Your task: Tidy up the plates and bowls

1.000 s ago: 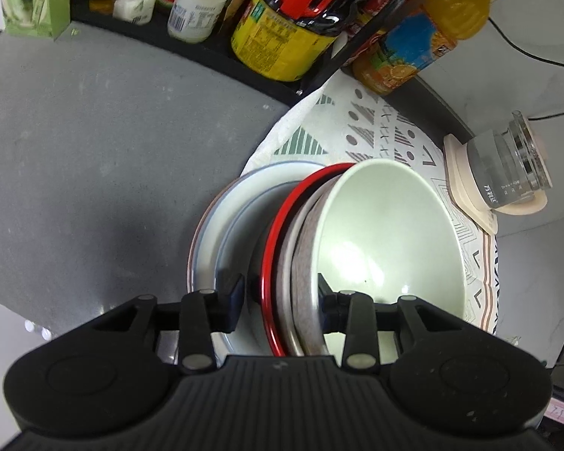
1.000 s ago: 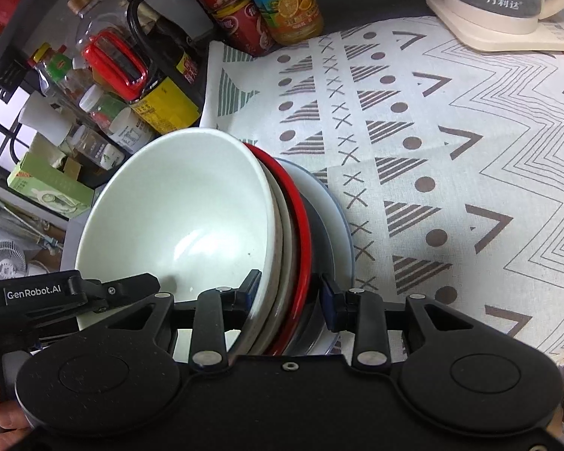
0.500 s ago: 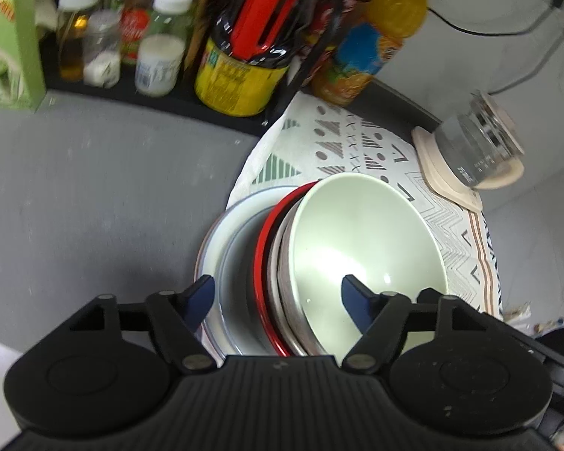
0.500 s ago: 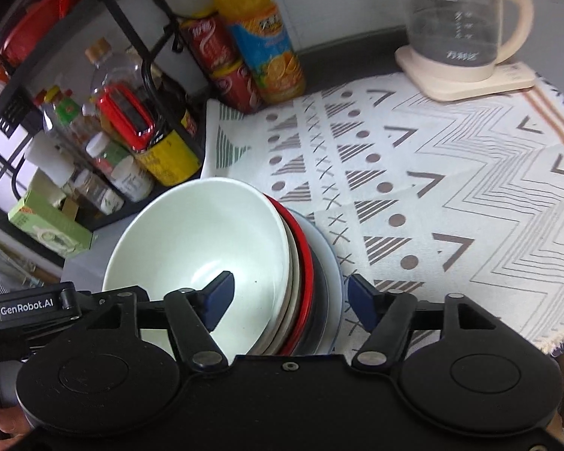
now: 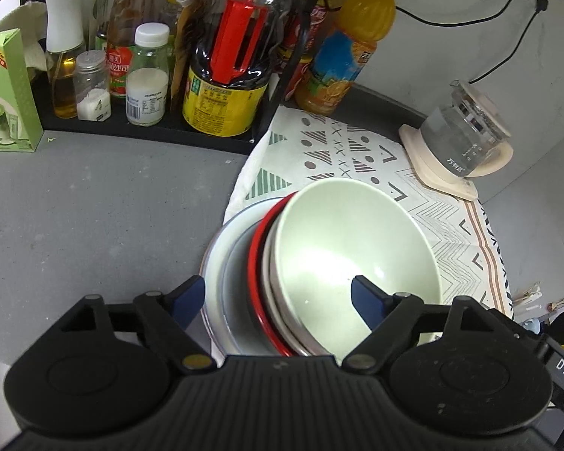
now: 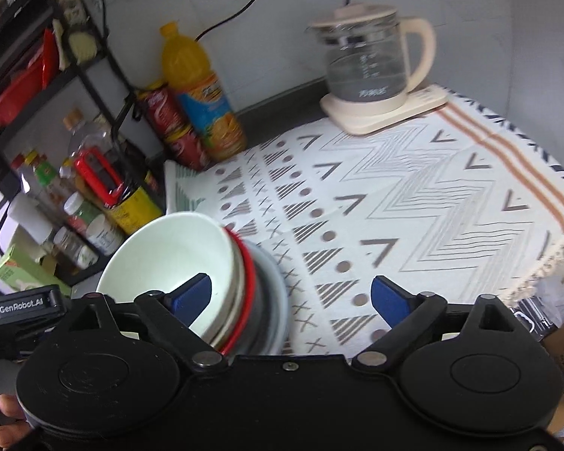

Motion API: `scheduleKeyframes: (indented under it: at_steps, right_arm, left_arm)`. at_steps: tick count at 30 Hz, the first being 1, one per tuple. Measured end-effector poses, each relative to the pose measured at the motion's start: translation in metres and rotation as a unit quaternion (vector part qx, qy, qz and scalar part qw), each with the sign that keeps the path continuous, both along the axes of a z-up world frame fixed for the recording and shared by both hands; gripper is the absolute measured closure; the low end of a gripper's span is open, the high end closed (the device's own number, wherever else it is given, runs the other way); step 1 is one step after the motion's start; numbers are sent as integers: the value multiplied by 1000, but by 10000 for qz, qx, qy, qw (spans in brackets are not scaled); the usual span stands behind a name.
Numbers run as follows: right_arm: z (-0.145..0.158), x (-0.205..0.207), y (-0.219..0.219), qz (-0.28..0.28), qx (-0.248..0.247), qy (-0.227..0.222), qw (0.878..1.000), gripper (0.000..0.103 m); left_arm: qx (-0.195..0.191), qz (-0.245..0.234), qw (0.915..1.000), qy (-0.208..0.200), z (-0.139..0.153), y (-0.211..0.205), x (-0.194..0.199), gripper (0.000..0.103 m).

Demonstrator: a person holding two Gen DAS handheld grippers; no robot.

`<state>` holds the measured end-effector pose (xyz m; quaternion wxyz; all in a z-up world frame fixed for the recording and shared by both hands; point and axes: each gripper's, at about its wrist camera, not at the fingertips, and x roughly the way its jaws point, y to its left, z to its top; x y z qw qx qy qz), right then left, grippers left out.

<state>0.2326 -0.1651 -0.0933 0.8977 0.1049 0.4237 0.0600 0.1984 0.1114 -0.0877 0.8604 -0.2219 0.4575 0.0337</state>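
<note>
With both grippers spread wide and nothing clamped, the stacking step looked done. L gripper [image 5: 278,297] had its blue pads either side of the stack w/o touching; R gripper [image 6: 291,297] likewise, one pad over the pale green bowl [image 5: 357,263] and the other out over the patterned cloth [image 6: 413,206].

The task's things sat nested at the cloth's edge, partly over the grey counter [image 5: 94,206]: green bowl on top, then a pale bowl rim, a red-rimmed plate [image 5: 261,263], and a blue-grey plate [image 5: 216,259] at the bottom. Bottles on the rack [image 5: 222,75] stood behind, kettle [image 6: 368,64] well apart at the far side.

Next move, by my read: pull both grippers clear and check the stack sits steady, since it leans a bit; any further nudge would need a re-grip on the rims.

Vs 1 s ago: both grippers were then pinched on the stack's rims. By 0.5 s ago they'd let go, and now they were wider and further back, w/ more of the scene in view.
</note>
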Motion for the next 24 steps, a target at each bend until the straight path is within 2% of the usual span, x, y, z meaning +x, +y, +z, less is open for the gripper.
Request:
scheduleKeyframes:
  at_steps: [6, 8, 11, 17, 24]
  right_arm:
    - [10, -17, -24, -107, -92, -245, 9996, 10]
    - [13, -25, -33, -123, -161, -338, 9992, 3]
    - [19, -38, -48, -200, -177, -413, 9988, 0]
    - [33, -63, -65, -200, -313, -684, 9970, 0]
    - [47, -90, -79, -257, -313, -896, 9952, 0]
  left_arm:
    - [282, -60, 9994, -164, 8, -18, -15, 17]
    - [370, -94, 9990, -212, 13, -27, -22, 15]
    - [485, -135, 9982, -316, 21, -40, -33, 12]
    - [659, -268, 9961, -527, 36, -65, -60, 0]
    - [860, -432, 9925, -757, 51, -86, -91, 0]
